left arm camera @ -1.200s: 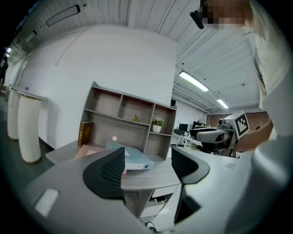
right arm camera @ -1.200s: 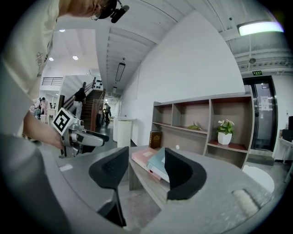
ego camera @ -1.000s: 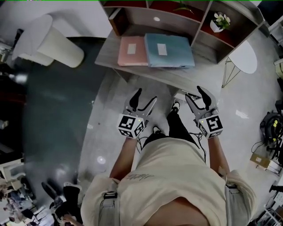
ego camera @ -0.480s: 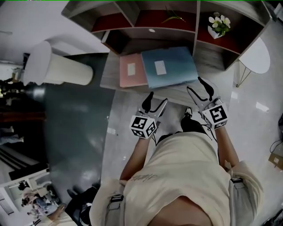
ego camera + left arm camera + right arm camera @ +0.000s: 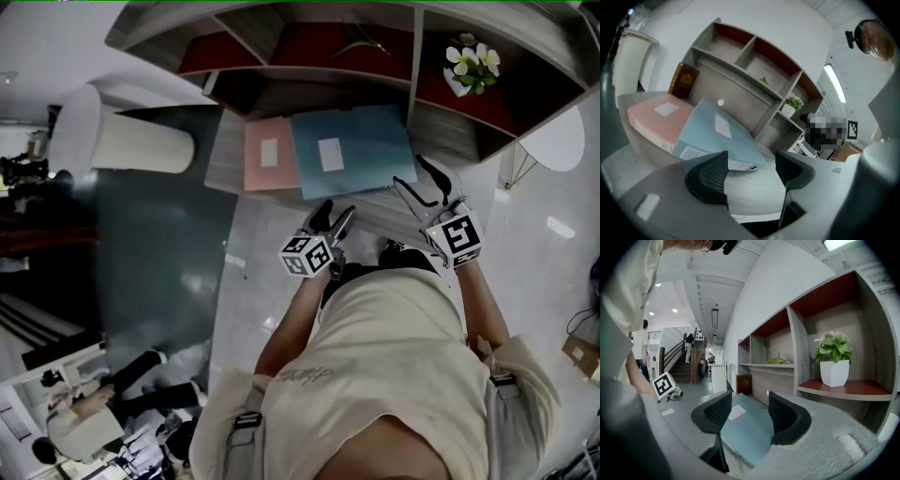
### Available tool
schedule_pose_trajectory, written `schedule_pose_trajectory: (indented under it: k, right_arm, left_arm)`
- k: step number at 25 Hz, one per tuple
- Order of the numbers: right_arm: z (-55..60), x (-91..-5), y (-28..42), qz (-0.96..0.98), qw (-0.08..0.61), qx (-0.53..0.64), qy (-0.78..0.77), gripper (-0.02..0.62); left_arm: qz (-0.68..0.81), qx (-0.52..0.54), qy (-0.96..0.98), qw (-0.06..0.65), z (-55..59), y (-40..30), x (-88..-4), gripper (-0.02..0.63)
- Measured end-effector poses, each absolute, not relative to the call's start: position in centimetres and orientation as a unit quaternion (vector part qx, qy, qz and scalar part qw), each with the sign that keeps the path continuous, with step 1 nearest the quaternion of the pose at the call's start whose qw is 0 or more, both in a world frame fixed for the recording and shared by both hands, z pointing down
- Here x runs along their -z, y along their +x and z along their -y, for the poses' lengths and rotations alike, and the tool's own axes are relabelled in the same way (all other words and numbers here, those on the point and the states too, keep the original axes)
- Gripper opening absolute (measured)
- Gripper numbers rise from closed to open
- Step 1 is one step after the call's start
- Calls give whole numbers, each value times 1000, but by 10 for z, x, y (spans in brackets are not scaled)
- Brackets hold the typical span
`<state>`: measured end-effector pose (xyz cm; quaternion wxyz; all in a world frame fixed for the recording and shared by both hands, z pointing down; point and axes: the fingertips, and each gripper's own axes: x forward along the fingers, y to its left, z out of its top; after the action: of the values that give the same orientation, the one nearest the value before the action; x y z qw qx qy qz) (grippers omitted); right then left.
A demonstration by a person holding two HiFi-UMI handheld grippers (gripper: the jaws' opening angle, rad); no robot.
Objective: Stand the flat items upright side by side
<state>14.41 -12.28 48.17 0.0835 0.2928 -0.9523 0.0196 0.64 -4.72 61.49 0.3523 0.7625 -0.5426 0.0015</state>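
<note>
Wood-grain desk [image 5: 223, 159] | pink folder [image 5: 269, 155], blue folder [image 5: 352, 150] flat | glossy floor [image 5: 253, 281] | left tool [image 5: 334, 214], right tool [image 5: 419, 185] gaping, empty

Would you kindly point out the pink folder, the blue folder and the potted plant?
pink folder [image 5: 269, 176], head view, lower cover
blue folder [image 5: 375, 148], head view, bare cover
potted plant [image 5: 834, 373], right gripper view, white pot

A grey shelf unit [image 5: 413, 84] has compartments with red backs. In the right one stands a white pot with a plant [image 5: 466, 66]. A white round table [image 5: 555, 136] is just beside the shelf unit.
</note>
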Motion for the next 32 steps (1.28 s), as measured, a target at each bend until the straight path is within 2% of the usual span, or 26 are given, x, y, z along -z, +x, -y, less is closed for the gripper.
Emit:
schedule_pose_trajectory:
  k: [6,8,10,15,23,27,32]
  right_arm:
    - [129,-491,147,954,94,-34,284,249]
    - [129,-491,149,954,97,-37,282,249]
    - [129,-491,151,953,103,-34,282,249]
    - [129,-497,170,945,125,-30,302,249]
    - [130,-522,192,933,161,-35,321,249]
    - [130,-529,192,932,164,-47,319,249]
    - [130,-533,188,934,156,-53,317,249]
  left_arm:
    - [547,71,696,459,51,8,-666,364]
    - [545,101,673,490,53,10,-682,402]
    - [543,135,653,511,58,10,-692,413]
    - [542,192,628,524,80,13,-703,422]
    - [549,200,608,537,110,12,-719,419]
    - [557,213,594,539,119,9,-721,354]
    - [572,206,604,516,121,3,-708,339]
